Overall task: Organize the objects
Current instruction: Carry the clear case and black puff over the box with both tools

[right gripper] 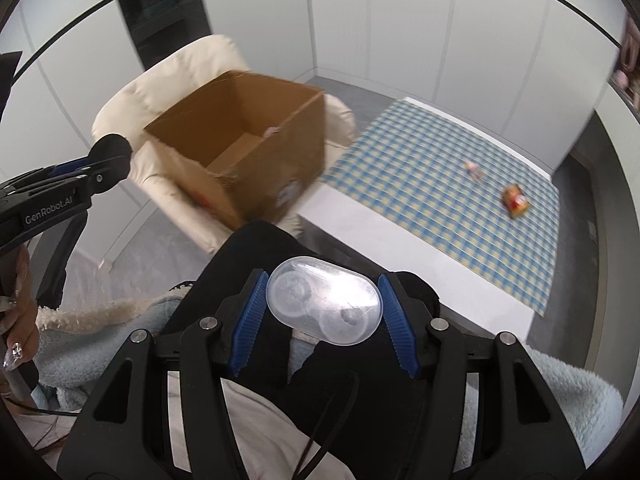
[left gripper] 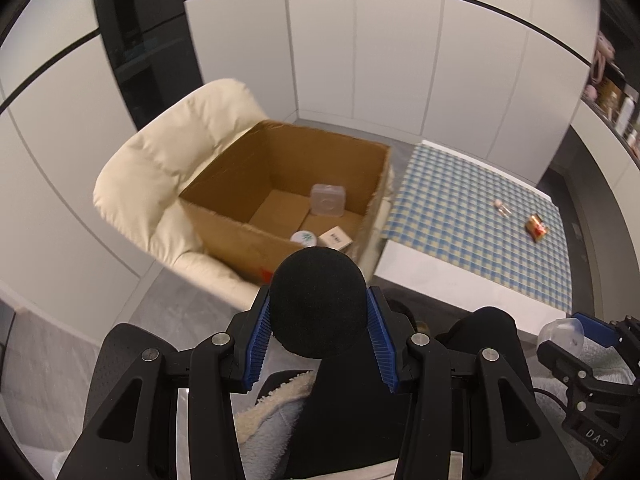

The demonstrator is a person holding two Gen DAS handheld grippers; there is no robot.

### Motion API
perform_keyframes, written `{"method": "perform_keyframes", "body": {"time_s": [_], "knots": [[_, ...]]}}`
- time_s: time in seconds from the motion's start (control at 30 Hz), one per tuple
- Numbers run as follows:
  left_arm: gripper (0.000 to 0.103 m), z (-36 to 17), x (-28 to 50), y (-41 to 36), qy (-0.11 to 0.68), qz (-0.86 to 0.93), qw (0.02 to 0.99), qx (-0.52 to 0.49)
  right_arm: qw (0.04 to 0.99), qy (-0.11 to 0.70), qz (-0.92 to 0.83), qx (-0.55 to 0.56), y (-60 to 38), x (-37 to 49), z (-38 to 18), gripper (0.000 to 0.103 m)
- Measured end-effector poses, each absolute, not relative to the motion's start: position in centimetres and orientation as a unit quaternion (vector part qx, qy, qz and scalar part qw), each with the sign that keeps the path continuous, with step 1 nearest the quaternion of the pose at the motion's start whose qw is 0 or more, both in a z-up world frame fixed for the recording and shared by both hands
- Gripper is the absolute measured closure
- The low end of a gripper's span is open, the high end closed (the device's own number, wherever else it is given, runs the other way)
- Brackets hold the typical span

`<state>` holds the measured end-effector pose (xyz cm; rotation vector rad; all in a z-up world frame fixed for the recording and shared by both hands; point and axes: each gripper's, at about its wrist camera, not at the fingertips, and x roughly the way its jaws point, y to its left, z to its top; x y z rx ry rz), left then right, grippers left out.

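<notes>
The left tongs [left gripper: 319, 312] grip a black foam ball [left gripper: 319, 300], its sides pressed between the blue ribbed pads [left gripper: 260, 334], and they hang just in front of the near corner of the cardboard box [left gripper: 240, 236]. The right tongs [right gripper: 322, 304] clamp a clear oval plastic case [right gripper: 323, 300] across its long ends, above the person's dark-trousered lap and well short of the box.

The box sits open on a cream padded armchair [left gripper: 160, 168]. Inside it, a clear square plastic case [left gripper: 328, 199] leans near the far right wall, while a small round tin with a leaf print [left gripper: 304, 237] and a small white carton [left gripper: 335, 238] lie side by side against the near wall.

Right of the box stands the tabletop [left gripper: 480, 208], covered with a blue-and-yellow checked cloth, its left edge just beside the box. On the cloth, well away from the box, lie a small orange-red packet [left gripper: 536, 227] and, a little nearer the box, a tiny pinkish item [left gripper: 502, 207] too small to identify.

In the right wrist view, a hand [right gripper: 16, 320] at the left edge holds the left tongs' handle, beside a pale blue fleece garment [right gripper: 100, 340]
</notes>
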<state>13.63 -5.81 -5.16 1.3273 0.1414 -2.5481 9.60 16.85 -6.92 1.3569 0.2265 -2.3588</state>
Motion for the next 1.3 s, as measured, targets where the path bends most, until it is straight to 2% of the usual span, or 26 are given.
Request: {"method": "perform_keyframes", "body": {"time_s": [0.4,0.73,1.0,1.3], "knots": [[0.057,-6.2,15.2,-11.6,0.089,-0.861,0.192,0.463,0.277,0.125,-0.821,0.484,9.7,7.5,-7.5,0.043],[0.057,-7.9,13.8,-11.8,0.110,-0.851,0.179,0.482,0.306,0.141,-0.806,0.486,6.1,6.6,-8.6,0.043],[0.057,-8.3,11.7,-11.5,0.102,-0.852,0.162,0.488,0.308,0.138,-0.805,0.488,5.1,5.3,-8.8,0.043],[0.057,-6.9,7.4,-14.7,0.065,-0.851,0.201,0.482,0.299,0.129,-0.812,0.484,2.9,0.4,-9.5,0.043]]}}
